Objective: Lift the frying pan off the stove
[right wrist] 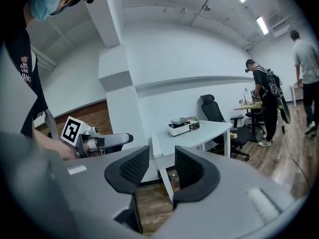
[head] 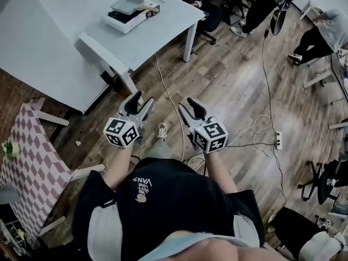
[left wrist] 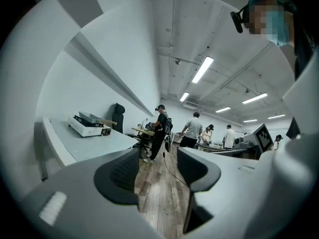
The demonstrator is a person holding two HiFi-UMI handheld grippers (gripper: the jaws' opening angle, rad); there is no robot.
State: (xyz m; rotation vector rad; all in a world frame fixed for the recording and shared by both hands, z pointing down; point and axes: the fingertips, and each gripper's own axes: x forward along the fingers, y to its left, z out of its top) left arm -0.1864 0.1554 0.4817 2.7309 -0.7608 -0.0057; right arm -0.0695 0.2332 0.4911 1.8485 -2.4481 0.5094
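Observation:
A white portable stove (head: pixel 126 14) stands on the far part of the white table (head: pixel 65 48), with a flat pan (head: pixel 130 5) and its wooden handle on top. The left gripper view shows the stove (left wrist: pixel 88 125) far off to the left, and the right gripper view shows it (right wrist: pixel 183 127) small on the table. Both grippers hang over the wooden floor in front of the person, well short of the table. My left gripper (head: pixel 140 103) is open and empty, as its own view (left wrist: pixel 158 166) confirms. My right gripper (head: pixel 189 106) is open too, with nothing between its pads (right wrist: pixel 162 168).
A table with a checkered cloth (head: pixel 32 156) stands at the left. Cables and a power strip (head: pixel 278 140) lie on the floor to the right. Office chairs and several people are at the far right, and a black chair (right wrist: pixel 215 114) sits behind the white table.

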